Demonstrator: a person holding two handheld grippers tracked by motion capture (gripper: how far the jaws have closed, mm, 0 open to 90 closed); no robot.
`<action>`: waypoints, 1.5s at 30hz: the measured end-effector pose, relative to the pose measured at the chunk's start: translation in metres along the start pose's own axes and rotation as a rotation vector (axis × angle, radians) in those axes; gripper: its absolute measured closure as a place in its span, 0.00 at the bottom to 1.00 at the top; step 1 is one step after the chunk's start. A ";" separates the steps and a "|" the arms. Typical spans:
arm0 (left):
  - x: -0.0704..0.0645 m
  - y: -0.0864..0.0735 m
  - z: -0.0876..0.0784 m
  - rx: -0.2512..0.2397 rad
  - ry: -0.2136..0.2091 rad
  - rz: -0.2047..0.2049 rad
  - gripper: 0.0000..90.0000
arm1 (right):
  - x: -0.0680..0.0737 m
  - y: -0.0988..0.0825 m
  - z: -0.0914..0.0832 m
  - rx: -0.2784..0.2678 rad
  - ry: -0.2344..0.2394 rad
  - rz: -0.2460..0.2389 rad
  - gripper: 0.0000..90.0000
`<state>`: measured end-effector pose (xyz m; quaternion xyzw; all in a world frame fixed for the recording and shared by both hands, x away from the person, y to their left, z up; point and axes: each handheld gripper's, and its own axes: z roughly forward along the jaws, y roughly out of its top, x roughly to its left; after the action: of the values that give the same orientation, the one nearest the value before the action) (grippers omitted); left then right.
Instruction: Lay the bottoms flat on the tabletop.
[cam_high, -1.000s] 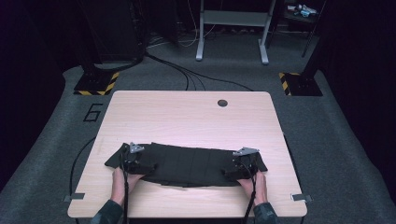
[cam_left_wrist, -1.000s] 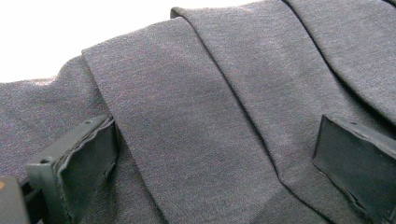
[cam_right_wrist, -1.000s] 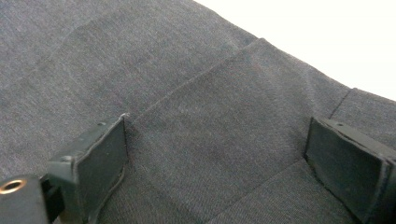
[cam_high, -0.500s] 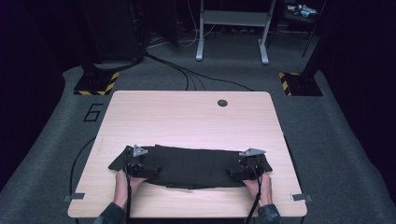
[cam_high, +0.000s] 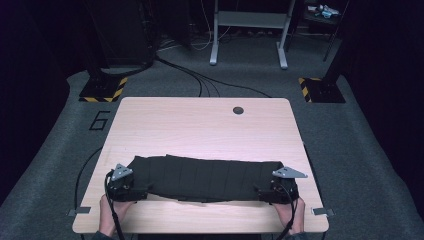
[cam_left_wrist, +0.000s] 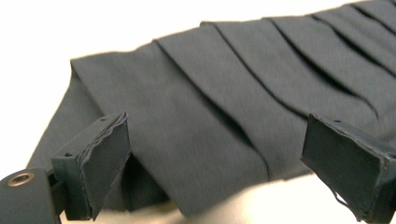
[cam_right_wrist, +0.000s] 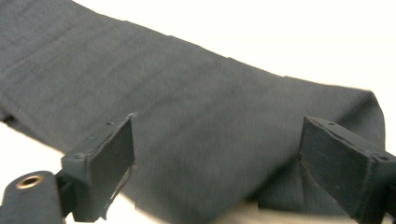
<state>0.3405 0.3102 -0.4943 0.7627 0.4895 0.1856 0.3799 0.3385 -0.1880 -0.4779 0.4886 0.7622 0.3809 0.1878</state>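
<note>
High view: dark pleated cloth (cam_high: 205, 177) spread across the table's (cam_high: 200, 125) 6 o'clock edge, light, limp, slippery by our judgement; we'd pinch its end corners, left gripper (cam_left_wrist: 215, 168) and right gripper (cam_right_wrist: 215, 168) jaws apart, just closing, unclamped.

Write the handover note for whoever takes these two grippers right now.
Left gripper: open, jaws have just been closing a little, at the left end of the black pleated cloth; nothing pinched.
Right gripper: open, likewise closing a little, at the cloth's right end.
Cloth: folded into a long strip across the near part of the wooden table, pleats running front to back.
Done: cloth appears folded once lengthwise and laid flat.
Left: probably regrip both ends for the next fold; check that the near edge lies even.
</note>
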 end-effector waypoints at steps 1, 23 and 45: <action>-0.001 -0.003 0.002 0.007 0.009 0.004 0.10 | 0.002 -0.007 -0.003 0.004 0.005 0.008 0.14; 0.002 -0.021 0.004 0.014 -0.007 0.008 0.58 | 0.017 -0.032 0.010 0.038 0.006 -0.008 0.68; 0.007 0.003 -0.017 -0.065 -0.003 0.056 0.89 | 0.016 -0.004 -0.008 -0.062 -0.006 -0.054 0.83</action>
<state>0.3344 0.3225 -0.4821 0.7636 0.4610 0.2110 0.3998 0.3239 -0.1774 -0.4745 0.4628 0.7624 0.3977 0.2155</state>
